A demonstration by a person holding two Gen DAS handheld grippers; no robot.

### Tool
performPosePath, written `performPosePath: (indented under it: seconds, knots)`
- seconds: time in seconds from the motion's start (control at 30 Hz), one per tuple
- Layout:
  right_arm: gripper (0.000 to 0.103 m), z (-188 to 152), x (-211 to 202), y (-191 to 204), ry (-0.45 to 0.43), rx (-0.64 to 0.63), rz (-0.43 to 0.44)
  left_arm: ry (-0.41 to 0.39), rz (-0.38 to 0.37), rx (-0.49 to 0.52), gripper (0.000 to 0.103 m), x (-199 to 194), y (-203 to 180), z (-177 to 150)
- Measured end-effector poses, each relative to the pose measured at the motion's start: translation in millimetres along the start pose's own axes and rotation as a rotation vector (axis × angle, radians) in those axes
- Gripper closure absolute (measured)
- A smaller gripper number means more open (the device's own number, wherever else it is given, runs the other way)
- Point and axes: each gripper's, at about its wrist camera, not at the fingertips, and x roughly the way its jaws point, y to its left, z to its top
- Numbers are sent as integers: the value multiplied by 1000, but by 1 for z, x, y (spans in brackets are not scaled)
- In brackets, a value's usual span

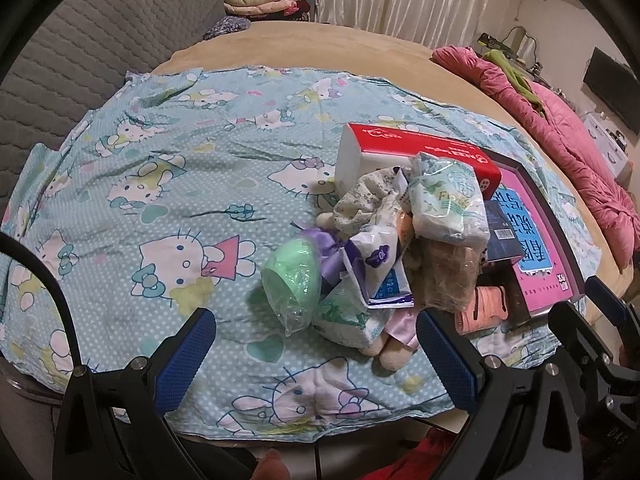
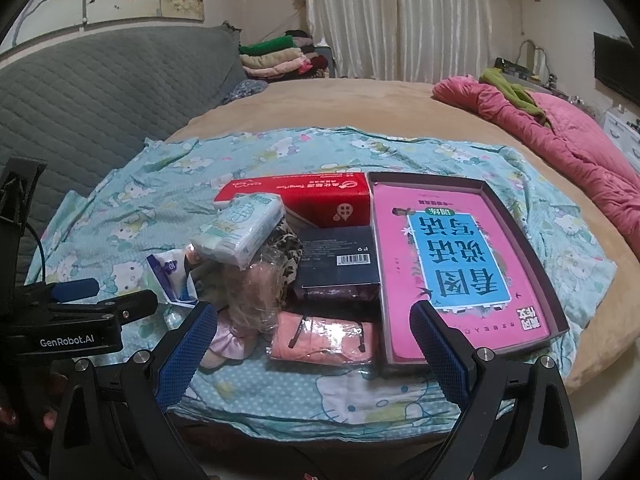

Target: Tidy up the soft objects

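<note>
Left of the open pink-lined cardboard box, soft packets are lying heaped, a green-printed plastic tissue pack resting topmost, while the left gripper and right gripper are hovering near, both spread wide and empty, apparently readying a pick.

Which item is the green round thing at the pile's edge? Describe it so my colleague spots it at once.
Start at the red tissue box at the back of the pile on the cartoon-cat sheet. Come forward and left to the pile's near-left edge: the pale green ball lies there. It alone is round and wrapped in clear film; its neighbours are flat packets.
</note>
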Motion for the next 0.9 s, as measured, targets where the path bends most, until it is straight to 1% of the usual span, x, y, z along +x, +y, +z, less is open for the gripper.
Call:
performPosePath:
  seconds: [0.43, 0.63, 0.9]
  knots:
    - [6, 4, 13, 13, 13, -26, 12, 7, -14, -43, 2, 10, 27, 6]
    - [6, 10, 19, 14, 9, -19, 8, 59, -46, -98, 2, 27, 49, 8]
    - [6, 30, 34, 19, -5, -7, 30, 91, -57, -88, 3, 50, 53, 10]
